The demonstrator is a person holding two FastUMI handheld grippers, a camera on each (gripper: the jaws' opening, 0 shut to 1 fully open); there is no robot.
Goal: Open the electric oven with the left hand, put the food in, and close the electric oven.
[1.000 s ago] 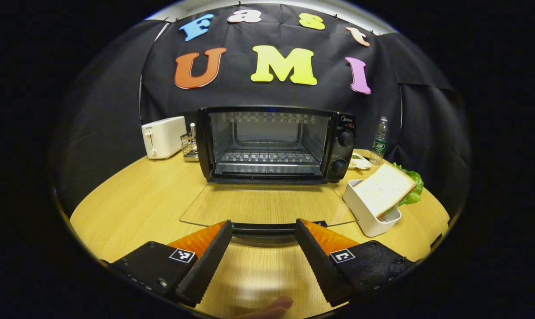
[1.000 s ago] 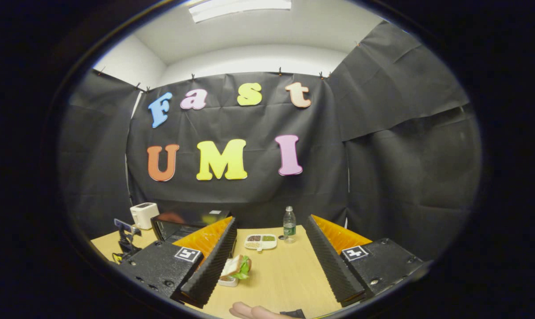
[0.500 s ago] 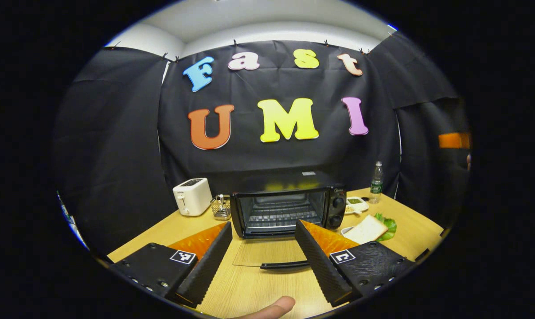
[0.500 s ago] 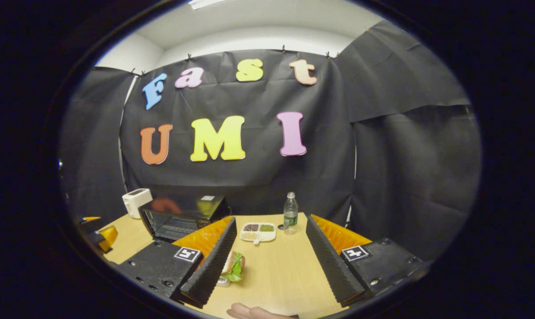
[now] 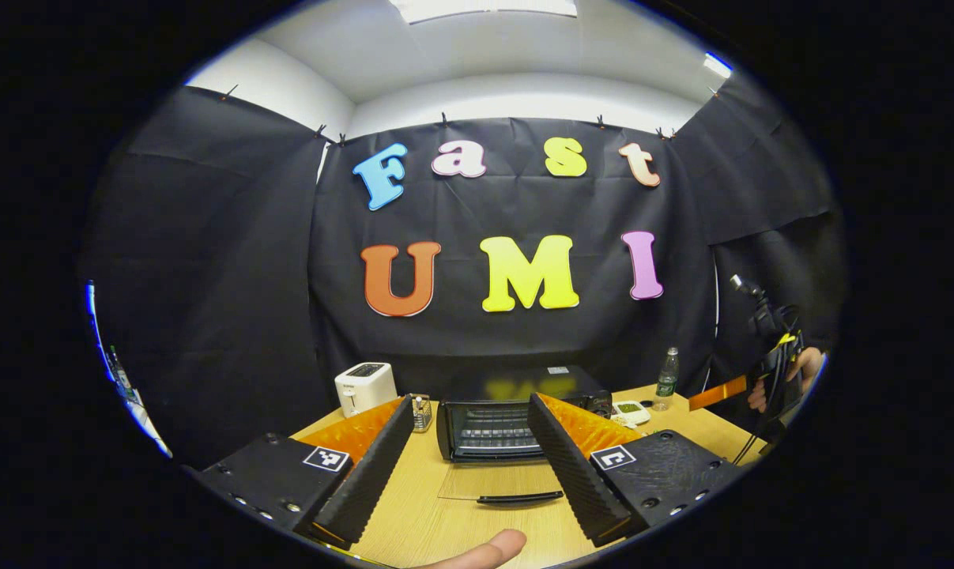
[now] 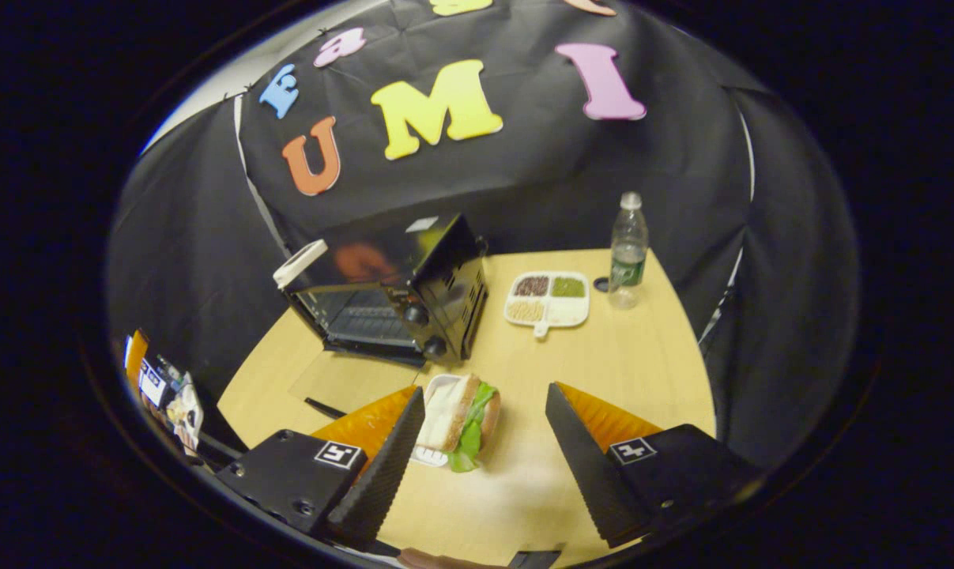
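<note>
A round wooden worktop carries a black electric oven with its glass door dropped flat onto the wood, the wire rack inside bare. Behind the oven stand a white toaster and a small wire holder; to its other side sit a divided white dish of brown, green and pale grains and a capped water bottle, upright and just beside the dish. The food, a sandwich with lettuce, stands on edge in a white tray near the oven's knob end, apart from the door. The right claw hangs above it, fingers spread wide, gripping nothing. The left claw is likewise wide open and empty, well back from the door handle.
</note>
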